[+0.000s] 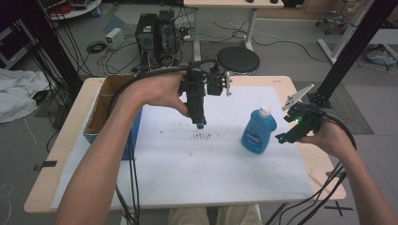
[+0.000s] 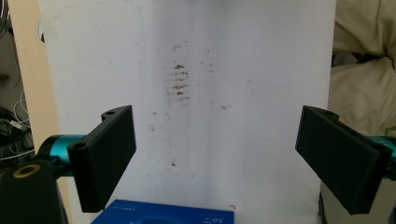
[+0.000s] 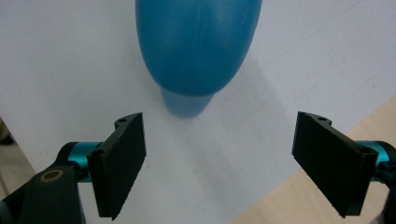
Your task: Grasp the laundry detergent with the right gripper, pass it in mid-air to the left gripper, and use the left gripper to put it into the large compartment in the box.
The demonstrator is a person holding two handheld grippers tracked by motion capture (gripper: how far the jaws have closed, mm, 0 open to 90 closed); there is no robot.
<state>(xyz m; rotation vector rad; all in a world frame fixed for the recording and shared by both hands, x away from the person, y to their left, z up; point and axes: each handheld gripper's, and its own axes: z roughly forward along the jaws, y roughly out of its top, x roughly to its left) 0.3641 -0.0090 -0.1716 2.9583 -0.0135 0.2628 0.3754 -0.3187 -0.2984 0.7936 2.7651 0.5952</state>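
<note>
**Bottle not yet gripped; right hand-held gripper lined up on it**

Nearest the person, the right hand-held gripper (image 3: 219,161) has its two black jaws standing wide apart with nothing between them. The pads are flat, matt black blocks with finely ribbed faces, carried on turquoise metal stubs. Just ahead of them, near but not touching, is the blue bottle (image 1: 258,131), which stands upright on the white sheet (image 1: 187,173) towards the right side of the worktop (image 1: 61,159). My reading is that the work has barely started: the approach looks nearly made, while the closing of the jaws, the lift and whatever follows are all left to do.

The bottle is smooth, glossy, translucent blue plastic, broad and rounded in the body, narrowing to a white cap, with a printed label on its front. The sheet is matt and paper-like, marked near its middle by a patch of small brown smudges (image 2: 180,79).

Farther off, the left hand-held gripper (image 1: 200,123) hangs over the middle of the sheet, pointing down, its jaws likewise spread with nothing held. At the left edge of the worktop sits an open cardboard box (image 1: 105,101), brown inside and blue on its outer wall.
</note>
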